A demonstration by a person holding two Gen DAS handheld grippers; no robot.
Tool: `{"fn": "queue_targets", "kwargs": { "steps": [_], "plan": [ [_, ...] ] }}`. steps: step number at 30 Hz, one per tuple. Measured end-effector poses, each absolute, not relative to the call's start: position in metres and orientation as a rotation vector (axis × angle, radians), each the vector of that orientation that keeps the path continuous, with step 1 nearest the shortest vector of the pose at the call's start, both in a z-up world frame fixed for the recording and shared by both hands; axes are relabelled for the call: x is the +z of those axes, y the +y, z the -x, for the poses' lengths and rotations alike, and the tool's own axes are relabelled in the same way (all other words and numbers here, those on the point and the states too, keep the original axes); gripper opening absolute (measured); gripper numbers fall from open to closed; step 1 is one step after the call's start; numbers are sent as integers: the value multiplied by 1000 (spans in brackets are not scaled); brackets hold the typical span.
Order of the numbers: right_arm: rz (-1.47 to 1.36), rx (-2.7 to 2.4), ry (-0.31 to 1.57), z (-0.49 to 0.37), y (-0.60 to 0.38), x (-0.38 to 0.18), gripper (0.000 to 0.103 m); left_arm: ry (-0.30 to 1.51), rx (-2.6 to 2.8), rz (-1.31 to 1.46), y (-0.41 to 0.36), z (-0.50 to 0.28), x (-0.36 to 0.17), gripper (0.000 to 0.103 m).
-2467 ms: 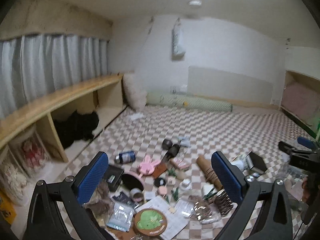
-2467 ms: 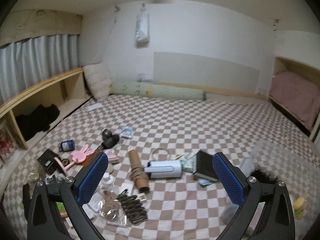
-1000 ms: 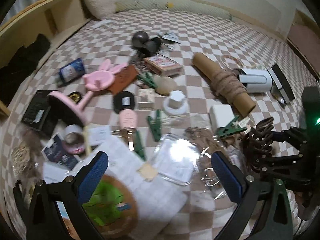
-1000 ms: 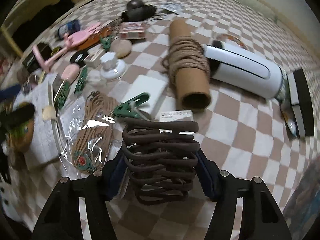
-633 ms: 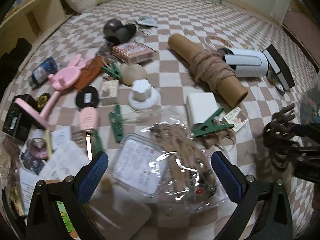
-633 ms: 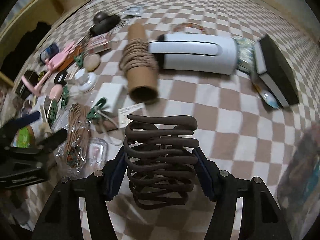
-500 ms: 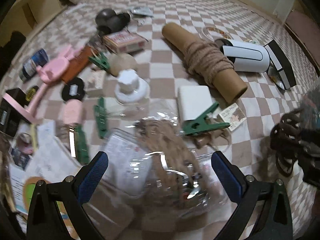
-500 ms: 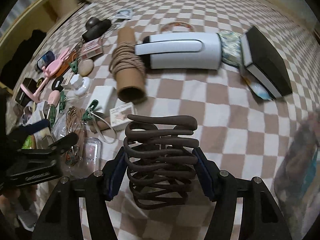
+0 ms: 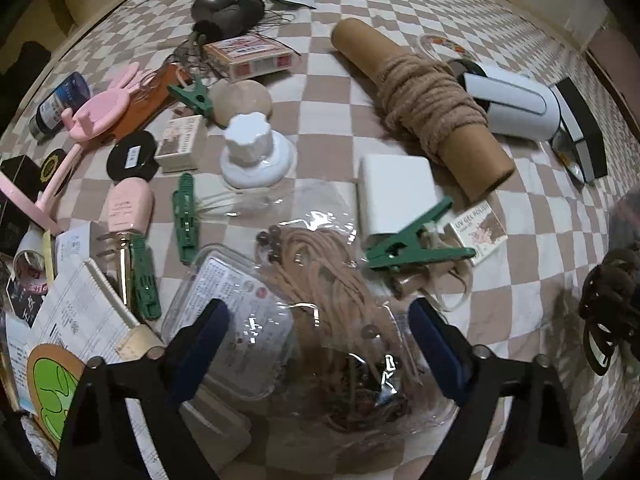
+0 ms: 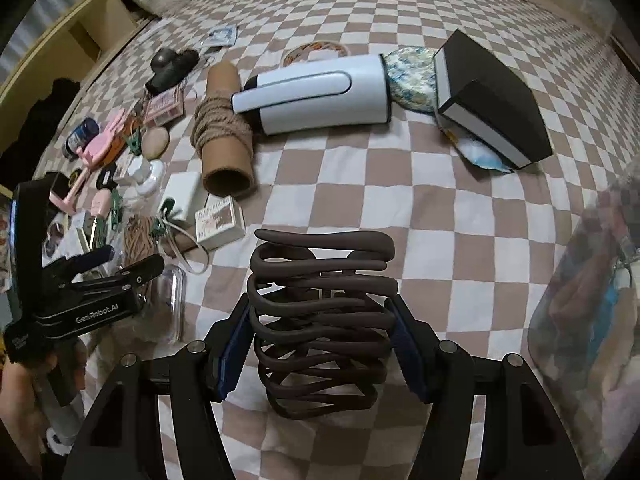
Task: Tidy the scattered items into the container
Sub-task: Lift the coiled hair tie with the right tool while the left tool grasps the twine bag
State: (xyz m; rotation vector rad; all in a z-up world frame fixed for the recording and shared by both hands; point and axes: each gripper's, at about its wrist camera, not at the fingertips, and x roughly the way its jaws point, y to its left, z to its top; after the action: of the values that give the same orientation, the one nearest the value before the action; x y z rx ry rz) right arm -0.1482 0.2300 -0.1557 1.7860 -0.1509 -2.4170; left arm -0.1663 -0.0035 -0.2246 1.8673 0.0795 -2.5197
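Note:
My right gripper (image 10: 322, 332) is shut on a dark brown wavy hair clip (image 10: 322, 280), held above the checkered bedding; the same clip (image 9: 612, 296) shows at the right edge of the left wrist view. A clear plastic container (image 10: 592, 280) with blurred contents stands just right of it. My left gripper (image 9: 320, 344) is open, its blue pads (image 9: 204, 340) on either side of a clear packet of tan cords (image 9: 320, 292). From the right wrist view a hand holds that left gripper (image 10: 120, 264) low over the scattered pile.
Scattered on the bedding are a cardboard tube wound with twine (image 10: 224, 136), a white cylindrical device (image 10: 316, 96), a black box (image 10: 492, 100), a green clothespin (image 9: 412, 240), a white pad (image 9: 394, 188), a white cap (image 9: 252, 148) and a pink rabbit holder (image 9: 100, 108). A wooden shelf (image 10: 68, 28) runs along the left.
The right gripper has carried the brown clip rightward, nearer the clear container. The left gripper has dropped lower over the cord packet and its fingers have narrowed a little.

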Motion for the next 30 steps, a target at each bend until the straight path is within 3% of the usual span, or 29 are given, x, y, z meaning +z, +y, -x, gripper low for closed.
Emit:
{"fn": "queue_targets", "kwargs": {
  "steps": [3,7,11,12,13,15,22,30],
  "plan": [
    [-1774,-2428,-180,147,233,-150,65,98,-2507,-1867,-10,166,-223,82],
    [-1761,-2443,-200,145,236,-143,65,65,-2471,-1855,-16,163,-228,89],
    [-1744,-2462,-221,143,240,-135,65,95,-2468,-1841,-23,162,-225,84],
    [-1740,-2467,-227,142,241,-133,65,92,-2470,-1830,-25,161,-223,73],
    [-1736,-2472,-232,142,242,-131,65,88,-2477,-1815,-26,161,-221,51],
    [-1731,-2477,-237,141,243,-128,65,121,-2483,-1796,-34,159,-217,30],
    [-1732,-2473,-227,137,240,-126,65,200,-2519,-1760,-40,154,-206,15],
    [-1706,-2470,-222,132,233,-118,65,203,-2563,-1695,-38,148,-191,10]
  ]
}}
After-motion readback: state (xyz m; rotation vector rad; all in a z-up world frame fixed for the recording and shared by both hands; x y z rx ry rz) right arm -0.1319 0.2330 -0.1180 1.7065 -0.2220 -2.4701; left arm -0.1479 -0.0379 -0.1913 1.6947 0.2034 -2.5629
